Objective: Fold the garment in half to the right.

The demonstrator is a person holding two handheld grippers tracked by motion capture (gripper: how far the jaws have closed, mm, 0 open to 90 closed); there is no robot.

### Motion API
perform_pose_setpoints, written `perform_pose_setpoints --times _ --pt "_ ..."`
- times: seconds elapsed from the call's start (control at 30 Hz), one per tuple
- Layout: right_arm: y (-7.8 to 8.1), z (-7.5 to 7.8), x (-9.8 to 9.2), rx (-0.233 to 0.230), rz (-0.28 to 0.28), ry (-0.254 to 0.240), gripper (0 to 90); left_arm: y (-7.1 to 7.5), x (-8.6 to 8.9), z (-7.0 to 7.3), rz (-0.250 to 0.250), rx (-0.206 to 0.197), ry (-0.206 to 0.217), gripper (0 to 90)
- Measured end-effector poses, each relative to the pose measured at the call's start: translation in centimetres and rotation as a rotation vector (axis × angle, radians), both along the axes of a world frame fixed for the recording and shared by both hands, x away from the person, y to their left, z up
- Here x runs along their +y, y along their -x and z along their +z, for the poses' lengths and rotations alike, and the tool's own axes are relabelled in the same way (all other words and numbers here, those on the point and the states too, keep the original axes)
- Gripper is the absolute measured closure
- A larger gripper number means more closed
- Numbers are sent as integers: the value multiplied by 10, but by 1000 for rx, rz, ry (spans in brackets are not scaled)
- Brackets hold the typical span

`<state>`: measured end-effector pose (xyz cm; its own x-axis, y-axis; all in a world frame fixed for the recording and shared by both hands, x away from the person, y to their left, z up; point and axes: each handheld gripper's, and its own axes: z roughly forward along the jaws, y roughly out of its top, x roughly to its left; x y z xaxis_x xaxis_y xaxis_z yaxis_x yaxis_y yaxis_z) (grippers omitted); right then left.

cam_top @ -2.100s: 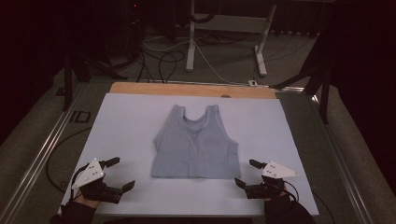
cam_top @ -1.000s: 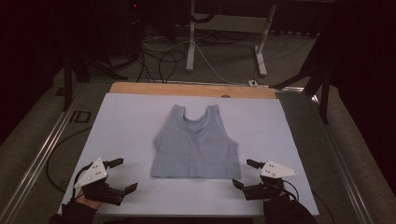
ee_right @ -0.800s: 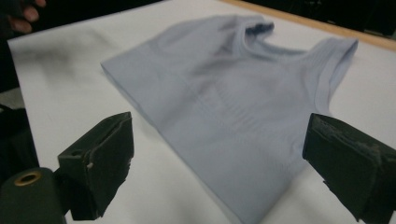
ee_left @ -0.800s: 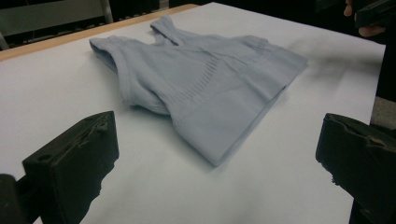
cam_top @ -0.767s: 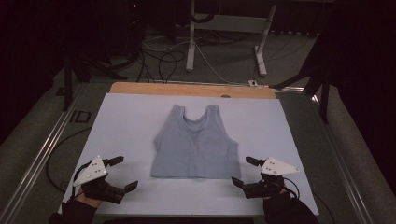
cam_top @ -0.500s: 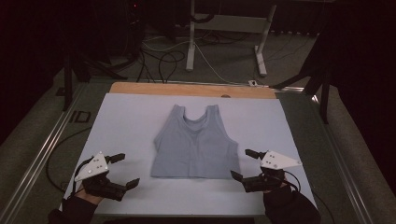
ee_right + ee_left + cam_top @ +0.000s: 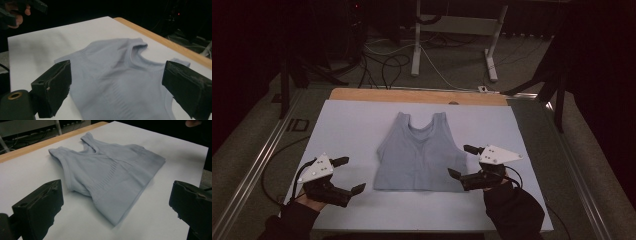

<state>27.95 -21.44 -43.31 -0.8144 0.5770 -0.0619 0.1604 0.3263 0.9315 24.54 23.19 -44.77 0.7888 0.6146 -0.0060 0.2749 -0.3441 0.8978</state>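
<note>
A pale blue-grey tank top (image 7: 421, 154) lies flat on the white sheet (image 7: 352, 125), neck toward the far edge, hem toward me. My left gripper (image 7: 349, 175) stands open on the sheet, a little left of the hem's left corner and apart from the cloth. My right gripper (image 7: 460, 161) is open too, its jaws right at the hem's right corner. In the left gripper view the tank top (image 7: 110, 175) lies ahead between the wide-apart jaws. The right gripper view has the tank top (image 7: 120, 82) close under its spread jaws.
A wooden table edge (image 7: 417, 96) runs along the far side of the sheet. Metal rails (image 7: 259, 165) flank the table. Cables (image 7: 382, 60) and a white stand (image 7: 452, 30) sit on the floor beyond.
Both grippers have moved forward and inward toward the tank top's bottom corners; the right one has come nearest the hem. The tank top has not moved.
</note>
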Motion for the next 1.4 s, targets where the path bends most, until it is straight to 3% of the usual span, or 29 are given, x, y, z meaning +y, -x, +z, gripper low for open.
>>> perform_pose_setpoints --times 0.3,0.57,0.87,1.03,1.4 --pt "-20 9 22 -14 26 -5 90 -4 -10 8 19 8 -13 1" --pt "-41 16 45 -10 53 -12 90 -8 -23 7 36 22 -32 1" --pt "-62 18 66 -9 68 -7 90 -15 -35 2 47 48 -26 1" --pt "-74 21 78 -17 76 -15 90 -19 -43 1 53 96 -36 1" --pt "-99 18 105 -21 92 -20 90 -34 -60 -17 59 147 -76 1"
